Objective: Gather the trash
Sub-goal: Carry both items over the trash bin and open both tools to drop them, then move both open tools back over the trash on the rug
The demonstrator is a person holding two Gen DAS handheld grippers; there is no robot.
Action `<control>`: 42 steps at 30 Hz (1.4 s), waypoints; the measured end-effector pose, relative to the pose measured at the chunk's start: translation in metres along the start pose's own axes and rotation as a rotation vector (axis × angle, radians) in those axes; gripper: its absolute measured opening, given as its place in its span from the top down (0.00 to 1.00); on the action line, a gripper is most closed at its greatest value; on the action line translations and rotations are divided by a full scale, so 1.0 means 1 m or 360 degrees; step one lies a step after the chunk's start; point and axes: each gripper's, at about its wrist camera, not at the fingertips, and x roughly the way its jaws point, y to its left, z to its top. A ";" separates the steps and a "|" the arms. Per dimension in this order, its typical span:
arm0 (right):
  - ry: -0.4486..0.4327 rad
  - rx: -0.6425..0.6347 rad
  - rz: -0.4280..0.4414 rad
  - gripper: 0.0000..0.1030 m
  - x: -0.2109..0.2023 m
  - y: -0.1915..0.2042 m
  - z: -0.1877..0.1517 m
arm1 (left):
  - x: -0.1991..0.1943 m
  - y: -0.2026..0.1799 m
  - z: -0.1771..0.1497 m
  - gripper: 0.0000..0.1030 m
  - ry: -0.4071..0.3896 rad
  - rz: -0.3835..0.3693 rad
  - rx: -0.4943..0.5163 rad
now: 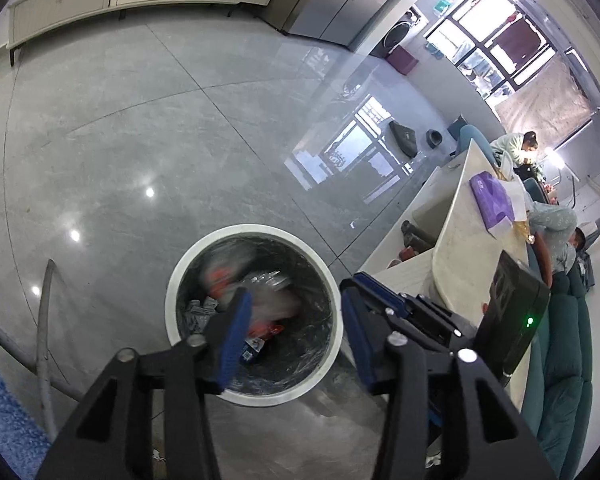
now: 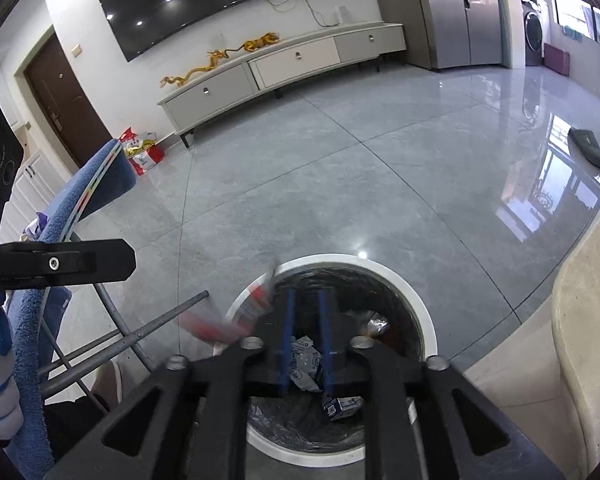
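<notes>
Bin: a round bin (image 1: 256,394) with a white rim and a dark liner stands on the grey tiled floor (image 1: 120,140), just beside the rounded end of a pale stone surface (image 1: 476,240).
Trash in the bin: crumpled clear plastic, red-and-white wrappers (image 1: 264,330) and small printed cartons (image 2: 306,362) lie on the liner.
Trash in the air: in the right wrist view a blurred red-and-white wrapper (image 2: 256,304) hangs over the bin's left rim, clear of both fingers.
Left gripper (image 1: 292,336): held over the bin's mouth, its blue-padded fingers spread well apart with nothing between them.
Right gripper (image 2: 309,340): also above the bin, fingers parted only a little, the narrow gap empty.
On the surface: a purple tissue pack (image 1: 494,204) sits near its far edge.
</notes>
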 end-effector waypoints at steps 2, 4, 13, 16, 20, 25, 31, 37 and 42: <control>-0.0006 0.0007 -0.0009 0.76 -0.002 -0.001 0.000 | 0.000 -0.001 0.001 0.55 -0.0001 -0.0001 0.0003; -0.0012 0.0012 -0.0022 0.72 -0.006 -0.001 0.000 | -0.003 -0.003 -0.001 0.55 -0.0010 -0.0012 0.0005; -0.0129 0.0008 -0.0051 0.62 -0.050 0.010 0.008 | -0.053 -0.023 -0.014 0.49 -0.0134 -0.0008 0.0097; -0.0181 -0.0010 -0.0039 0.60 -0.068 0.020 0.013 | -0.082 -0.028 -0.022 0.46 -0.0215 -0.0006 0.0117; -0.0261 -0.0078 -0.0027 0.56 -0.093 0.044 0.019 | -0.122 -0.028 -0.035 0.46 -0.0315 0.0007 0.0142; -0.0354 -0.0160 0.0032 0.54 -0.121 0.078 0.027 | -0.182 -0.023 -0.060 0.46 -0.0470 0.0072 0.0182; -0.0436 -0.0275 0.0139 0.49 -0.149 0.128 0.032 | -0.251 -0.005 -0.096 0.45 -0.0651 0.0168 0.0180; -0.0477 -0.0396 0.0211 0.44 -0.167 0.176 0.032 | -0.318 0.024 -0.140 0.39 -0.0812 0.0294 0.0166; -0.0493 -0.0501 0.0272 0.43 -0.179 0.218 0.032 | -0.367 0.052 -0.185 0.37 -0.0928 0.0407 0.0132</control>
